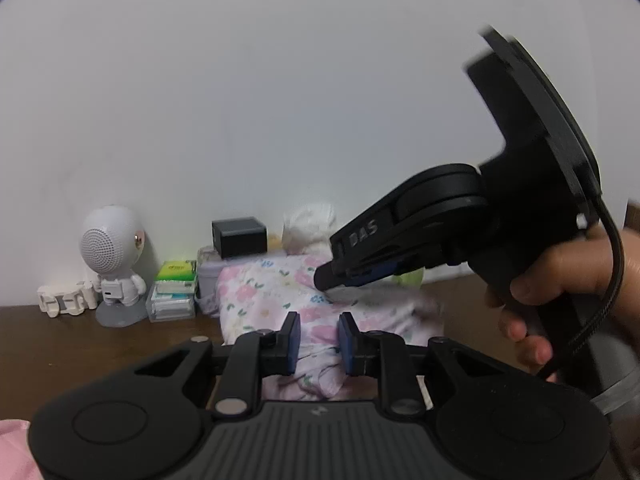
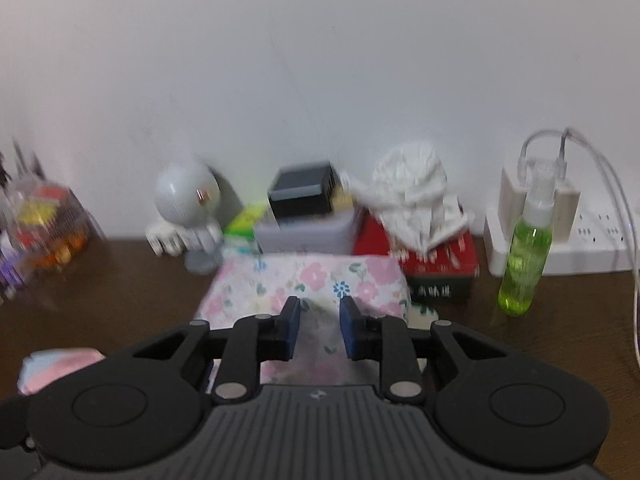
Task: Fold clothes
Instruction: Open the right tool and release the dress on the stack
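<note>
Just ahead of both grippers, soft floral cloth [image 2: 304, 280] is seen folded.
Left gripper [image 1: 319, 342] and right gripper [image 2: 319, 330]: blue pads slightly parted, nothing gripped.

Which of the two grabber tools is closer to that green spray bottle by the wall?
Right. The green spray bottle stands just right of the right gripper, beyond its fingertips. The left gripper sits further left over the floral garment; its camera barely glimpses anything green.

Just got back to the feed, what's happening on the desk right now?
A person is folding a floral garment on the brown desk, holding a gripper in each hand. The garment lies in a compact bundle. The left gripper and right gripper both hover over it, jaws slightly apart, neither pinching fabric. A pink cloth lies off to the left.
</note>
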A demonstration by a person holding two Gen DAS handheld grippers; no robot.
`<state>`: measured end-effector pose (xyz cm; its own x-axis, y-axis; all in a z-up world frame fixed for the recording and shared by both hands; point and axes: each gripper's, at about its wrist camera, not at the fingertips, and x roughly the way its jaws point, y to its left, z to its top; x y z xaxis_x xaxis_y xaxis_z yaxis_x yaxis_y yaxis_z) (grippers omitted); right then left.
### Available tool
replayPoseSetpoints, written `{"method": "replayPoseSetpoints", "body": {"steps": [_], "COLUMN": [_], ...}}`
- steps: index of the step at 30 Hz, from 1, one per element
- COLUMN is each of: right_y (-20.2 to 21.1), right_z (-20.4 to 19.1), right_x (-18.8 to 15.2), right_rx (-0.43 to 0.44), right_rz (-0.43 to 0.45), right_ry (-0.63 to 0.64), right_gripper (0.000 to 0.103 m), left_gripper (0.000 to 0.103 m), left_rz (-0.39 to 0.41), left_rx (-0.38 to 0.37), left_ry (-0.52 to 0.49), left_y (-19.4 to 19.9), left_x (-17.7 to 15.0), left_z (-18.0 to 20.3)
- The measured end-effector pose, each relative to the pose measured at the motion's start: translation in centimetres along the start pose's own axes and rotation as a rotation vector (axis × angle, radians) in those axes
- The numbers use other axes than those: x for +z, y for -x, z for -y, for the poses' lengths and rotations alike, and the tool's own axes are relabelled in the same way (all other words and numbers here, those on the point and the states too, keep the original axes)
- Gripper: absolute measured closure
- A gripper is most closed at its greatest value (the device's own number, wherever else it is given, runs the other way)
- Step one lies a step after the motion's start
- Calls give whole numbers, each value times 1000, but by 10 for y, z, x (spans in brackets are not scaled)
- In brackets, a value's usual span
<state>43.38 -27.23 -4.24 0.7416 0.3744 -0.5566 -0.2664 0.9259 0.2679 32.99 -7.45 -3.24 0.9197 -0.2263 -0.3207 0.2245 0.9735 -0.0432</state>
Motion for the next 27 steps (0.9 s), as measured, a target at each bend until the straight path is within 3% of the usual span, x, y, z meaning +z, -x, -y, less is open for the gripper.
{"method": "replayPoseSetpoints", "body": {"steps": [3,6,13,21,27], "right_y": [4,-12,-40,4,31], "right_z": [-4,-8,-9,-18,-15], "right_x": [19,31,26,22,-6], "right_rx": [1,-15,-72,-53,-79], "right_rz": [12,-47,-142,-63,-100], "right_ry": [7,18,11,57,107], "right_gripper": [81,80,80,79,79], "left_gripper": [84,84,84,83,83], "left_rz": [9,-33,-64,-16,-45], "left_rx": [-1,-10,-2,5,21], "left_ry": [-20,-31,-53,-32,15], "left_y": [8,1,-6,8,6], "left_x": [5,0,-7,2,7], "left_z": [3,6,8,3,-10]}}
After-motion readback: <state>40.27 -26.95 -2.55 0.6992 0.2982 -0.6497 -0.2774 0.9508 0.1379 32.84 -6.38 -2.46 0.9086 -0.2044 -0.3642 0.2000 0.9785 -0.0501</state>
